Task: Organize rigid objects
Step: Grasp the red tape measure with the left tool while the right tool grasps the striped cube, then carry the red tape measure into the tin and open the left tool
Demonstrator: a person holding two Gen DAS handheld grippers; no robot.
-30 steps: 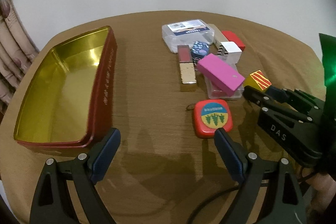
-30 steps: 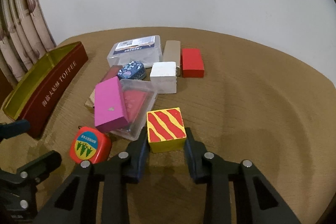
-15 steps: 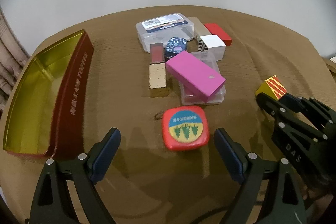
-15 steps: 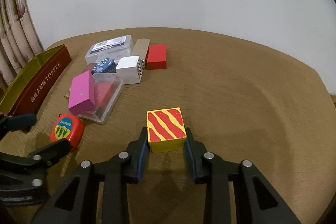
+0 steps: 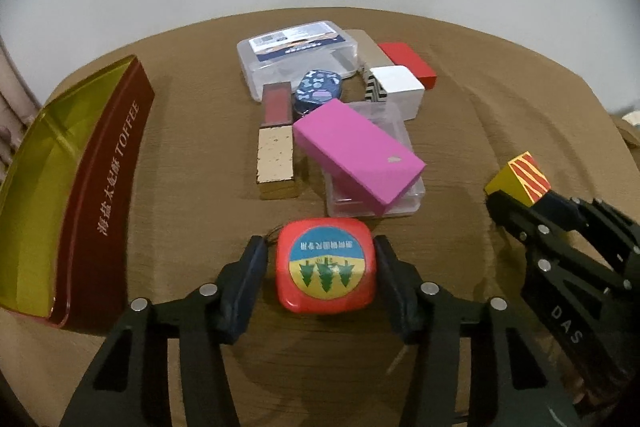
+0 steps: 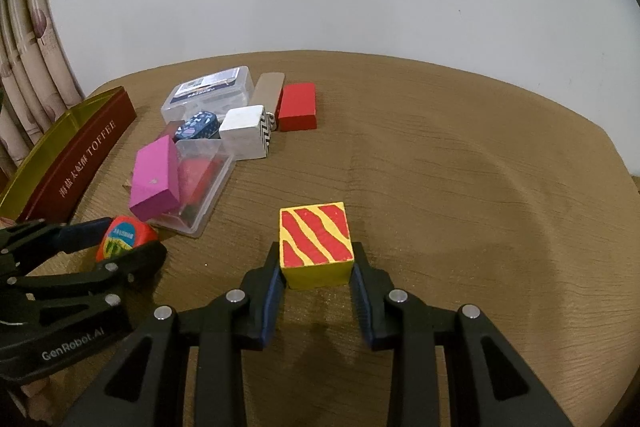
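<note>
My left gripper (image 5: 322, 265) has its fingers around the red tape measure (image 5: 326, 263) on the brown table; the right pad touches it, the left shows a thin gap. My right gripper (image 6: 316, 269) is shut on the yellow block with red stripes (image 6: 316, 243), which also shows in the left wrist view (image 5: 520, 177). The gold-lined toffee tin (image 5: 48, 179) stands open at the left. A pink box (image 5: 358, 155) leans on a clear case (image 5: 392, 195). The left gripper (image 6: 120, 239) and the tape measure (image 6: 122, 237) also show in the right wrist view.
Behind lie a clear lidded box (image 5: 296, 51), a red-and-gold bar (image 5: 276, 139), a blue patterned tin (image 5: 318, 93), a white block (image 5: 396, 89), a red block (image 5: 406, 61) and a beige bar (image 5: 370, 49). A curtain (image 6: 24, 75) hangs at the left.
My left gripper moved forward and narrowed around the red tape measure. My right gripper carried the striped block right, away from the pile.
</note>
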